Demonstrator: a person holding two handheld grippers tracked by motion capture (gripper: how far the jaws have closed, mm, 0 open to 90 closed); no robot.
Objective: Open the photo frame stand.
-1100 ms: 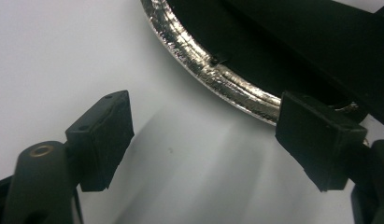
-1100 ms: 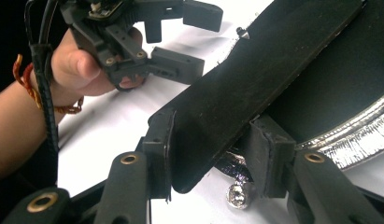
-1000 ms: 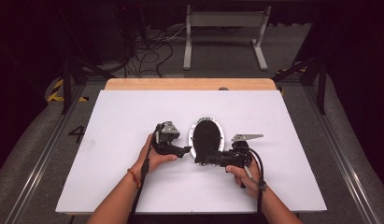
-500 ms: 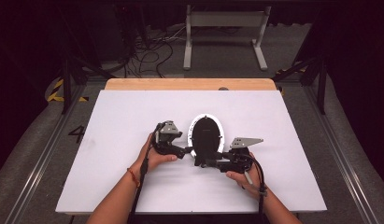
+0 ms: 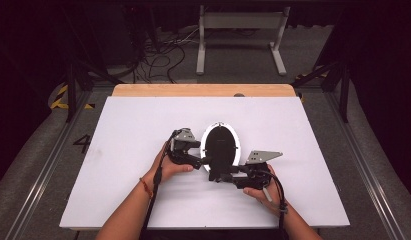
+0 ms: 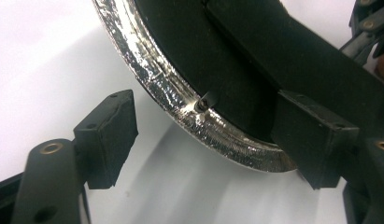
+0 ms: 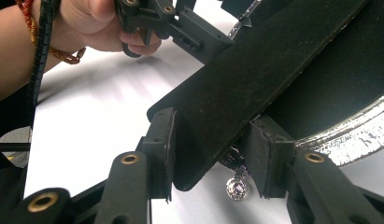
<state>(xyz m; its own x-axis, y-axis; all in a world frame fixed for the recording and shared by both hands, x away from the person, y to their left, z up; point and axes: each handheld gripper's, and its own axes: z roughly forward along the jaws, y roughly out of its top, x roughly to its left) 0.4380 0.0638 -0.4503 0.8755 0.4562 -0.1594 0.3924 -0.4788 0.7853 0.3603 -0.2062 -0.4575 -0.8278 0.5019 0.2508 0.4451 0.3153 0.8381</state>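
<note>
Frame (image 5: 221,146) and stand (image 7: 255,84) were the business here: an oval picture frame with a glittery silver rim lay back-side up near the middle of the white table (image 5: 118,130), so that its black backing and fold-out stand faced upward where they could be worked. The right gripper (image 7: 210,154) had its fingers (image 7: 161,140) closed on the free lower end of that stand, one pad on each face of the flat black strip, probably to swing it out from the backing or fold it flat. A small silvery fastening hung just below the grip. The left gripper (image 6: 213,140) came in from the opposite side with its fingers (image 6: 108,135) spread wide, one outside the silver rim (image 6: 180,100) and the other against the black back, pressing on nothing that I could see. That placement looked meant to steady the frame, so it would not slide while the stand was moved.
</note>
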